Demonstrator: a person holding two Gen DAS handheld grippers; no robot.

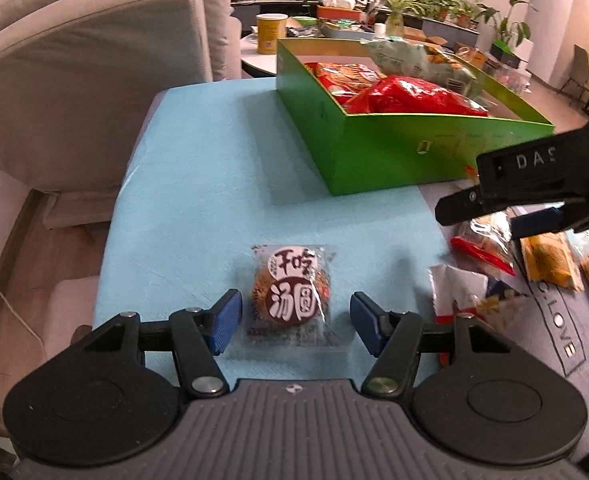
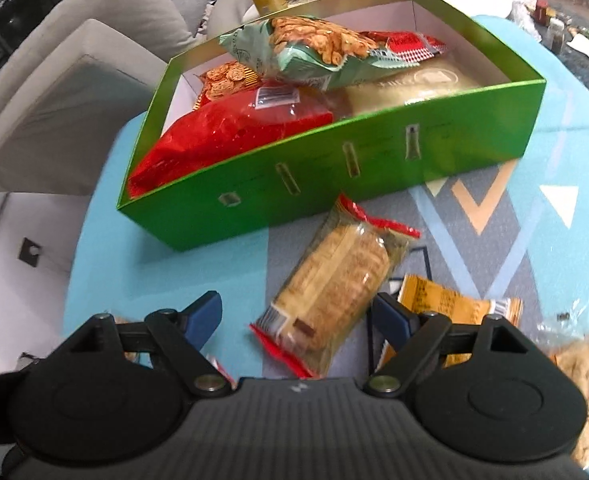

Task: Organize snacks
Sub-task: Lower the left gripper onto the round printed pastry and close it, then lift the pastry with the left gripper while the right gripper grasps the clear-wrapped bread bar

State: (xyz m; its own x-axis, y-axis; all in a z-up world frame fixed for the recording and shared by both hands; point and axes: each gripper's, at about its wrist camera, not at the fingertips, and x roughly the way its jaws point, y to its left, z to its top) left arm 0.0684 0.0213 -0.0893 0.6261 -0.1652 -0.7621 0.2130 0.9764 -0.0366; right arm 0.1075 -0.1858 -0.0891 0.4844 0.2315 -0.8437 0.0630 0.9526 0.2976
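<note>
Left gripper (image 1: 294, 322): jaws released, straddling the round snack packet (image 1: 290, 294) at lower centre, pads not touching. Risk: the slick wrapper may slide on the bench (image 1: 198, 184).

Right gripper (image 2: 294, 320): jaws released around the cracker pack (image 2: 334, 280); crowding packets may snag. Green box (image 2: 334, 168), upper frame, looks nearly full.

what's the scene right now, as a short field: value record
surface: table with light blue cloth
box: green box, open, already holding several snack bags
left gripper: open, jaws either side of round snack packet, pads not touching it
right gripper: open, above long cracker pack
loose snacks: orange packet beside the cracker pack, more wrappers at the right edge
task status: loose snacks not yet boxed
</note>
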